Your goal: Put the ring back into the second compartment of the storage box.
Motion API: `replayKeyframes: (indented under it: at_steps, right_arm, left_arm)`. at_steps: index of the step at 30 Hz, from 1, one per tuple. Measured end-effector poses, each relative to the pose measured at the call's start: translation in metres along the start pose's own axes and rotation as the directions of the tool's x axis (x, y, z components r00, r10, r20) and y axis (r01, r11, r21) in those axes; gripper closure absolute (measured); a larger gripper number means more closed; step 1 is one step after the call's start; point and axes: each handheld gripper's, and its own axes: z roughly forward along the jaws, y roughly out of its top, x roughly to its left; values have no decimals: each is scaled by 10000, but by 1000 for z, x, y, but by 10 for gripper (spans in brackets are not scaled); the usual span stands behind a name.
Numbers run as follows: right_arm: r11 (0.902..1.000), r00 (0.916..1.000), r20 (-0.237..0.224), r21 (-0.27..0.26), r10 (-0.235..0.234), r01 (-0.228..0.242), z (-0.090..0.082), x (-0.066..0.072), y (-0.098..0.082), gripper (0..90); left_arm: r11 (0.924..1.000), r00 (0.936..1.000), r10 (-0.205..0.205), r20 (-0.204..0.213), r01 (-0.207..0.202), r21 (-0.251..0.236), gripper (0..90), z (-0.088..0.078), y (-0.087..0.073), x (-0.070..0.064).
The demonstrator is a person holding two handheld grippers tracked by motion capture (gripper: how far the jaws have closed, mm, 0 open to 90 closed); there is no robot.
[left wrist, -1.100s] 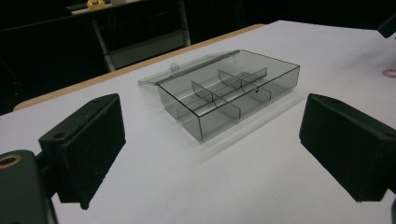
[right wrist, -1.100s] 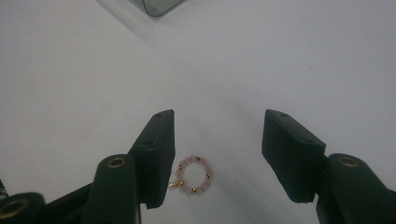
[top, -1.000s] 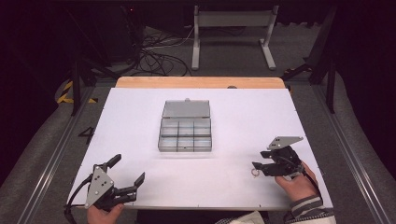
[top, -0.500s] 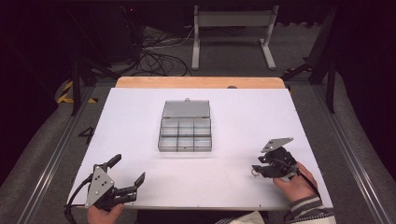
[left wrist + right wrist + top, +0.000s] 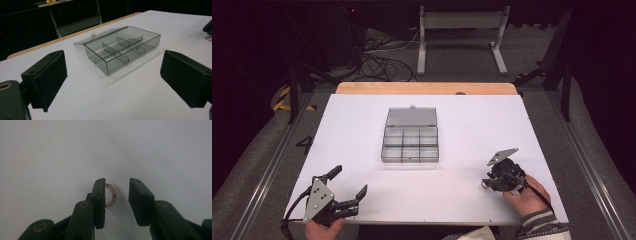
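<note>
A clear grey compartment box (image 5: 410,142) sits mid-table with its lid (image 5: 412,117) laid open behind it; in the left gripper view the box (image 5: 122,47) stands ahead. My left gripper (image 5: 350,181) rests at the near left, open with nothing between its jaws (image 5: 113,75). My right gripper (image 5: 490,181) is low over the sheet at the near right. In the right gripper view a small pink bead ring (image 5: 111,195) lies on the table between the jaws of the right gripper (image 5: 117,182), against the left pad and apart from the right one. These jaws have just been closing.
A white sheet (image 5: 472,125) covers the table, with a wooden edge (image 5: 427,88) at the far side. Beyond it are a metal stand (image 5: 459,20) and cables (image 5: 382,55) on the floor. A hand (image 5: 524,200) holds the right gripper near the front edge.
The right gripper has dipped toward the sheet and its jaws have narrowed around the bead ring. The left gripper and the box have not moved.
</note>
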Motion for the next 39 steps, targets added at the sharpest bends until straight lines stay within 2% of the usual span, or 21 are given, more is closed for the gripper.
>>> replayKeyframes:
  at_steps: [7, 16, 25, 28, 35, 39]
  right_arm:
    - [9999, 10000, 53, 143, -26, 26, 3, 2, 1, 721]
    - [9994, 9999, 110, 354, -42, 38, 6, 2, 2, 788]
    - [9992, 9999, -92, 393, 60, -56, 8, 1, 2, 842]
    - [9988, 9996, -157, 412, 251, -245, 8, 1, 3, 866]
    - [9988, 9995, -143, 410, 278, -272, 8, 1, 3, 874]
    - [9994, 9995, -192, 212, 262, -258, 5, 1, 2, 885]
  left_arm:
    - [9999, 9999, 112, -14, -112, 12, 75, 1, 0, 0]
    - [10000, 10000, 40, 11, -40, 28, 75, 1, 0, 0]
    - [10000, 10000, 42, 21, -42, 15, 75, 1, 0, 0]
    - [10000, 10000, 32, 30, -32, 24, 75, 1, 0, 0]
    - [10000, 10000, 44, 8, -44, -1, 75, 1, 0, 0]
    - [10000, 10000, 66, 20, -66, 16, 75, 0, 0, 0]
